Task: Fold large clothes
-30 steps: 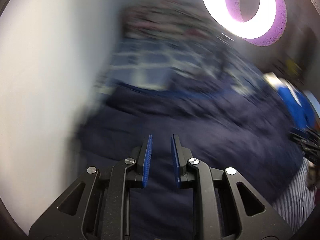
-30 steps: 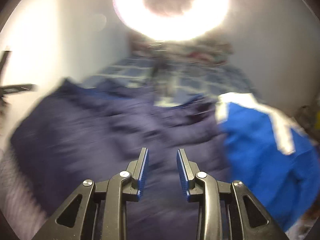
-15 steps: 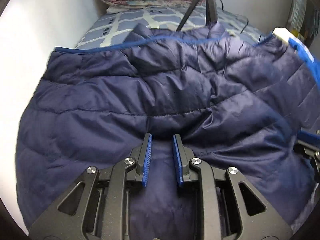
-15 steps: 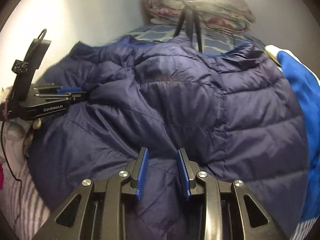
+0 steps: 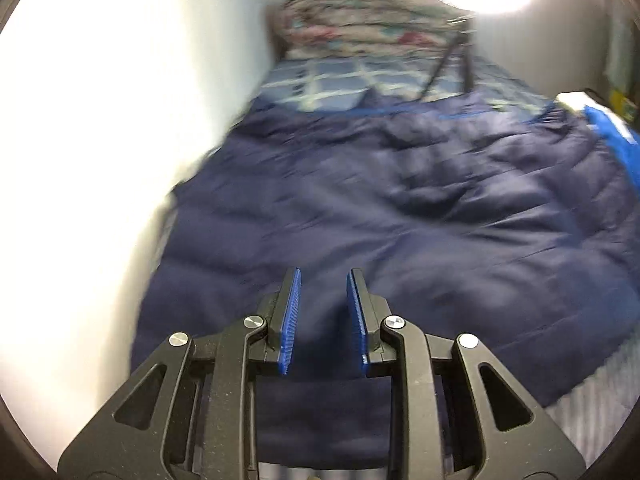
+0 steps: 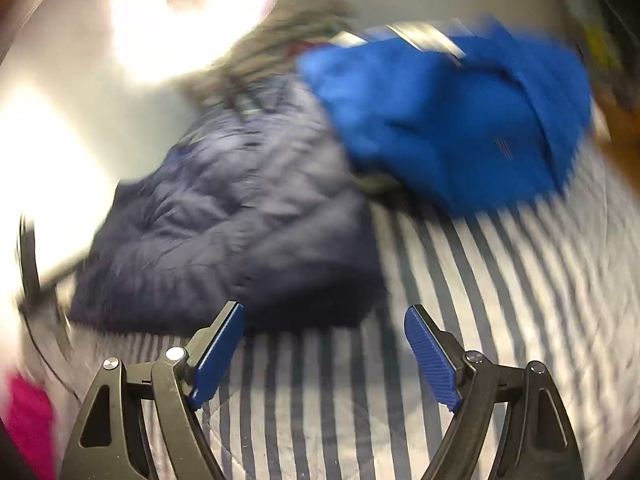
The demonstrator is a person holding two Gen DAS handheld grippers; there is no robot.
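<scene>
The navy quilted jacket (image 5: 400, 216) lies spread across the bed, its near hem toward the left gripper and its far edge against a blue checked sheet (image 5: 340, 80). In the right wrist view the same jacket (image 6: 240, 232) lies on a striped cover (image 6: 460, 300), just beside a bright blue garment (image 6: 460, 120) that overlaps its far right corner.

No brand, label or writing can be read; both views are smeared by motion. A small dark mark on the blue garment is too blurred to make out. A glaring lamp (image 6: 192, 16) washes out the wall. A folded floral quilt (image 5: 360, 24) lies at the bed's head.

The left gripper (image 5: 322, 310) has its jaws parted narrowly, above the jacket's hem; whether they pinch cloth I cannot tell. The right gripper (image 6: 324, 354) is spread wide over the striped cover, holding nothing.
</scene>
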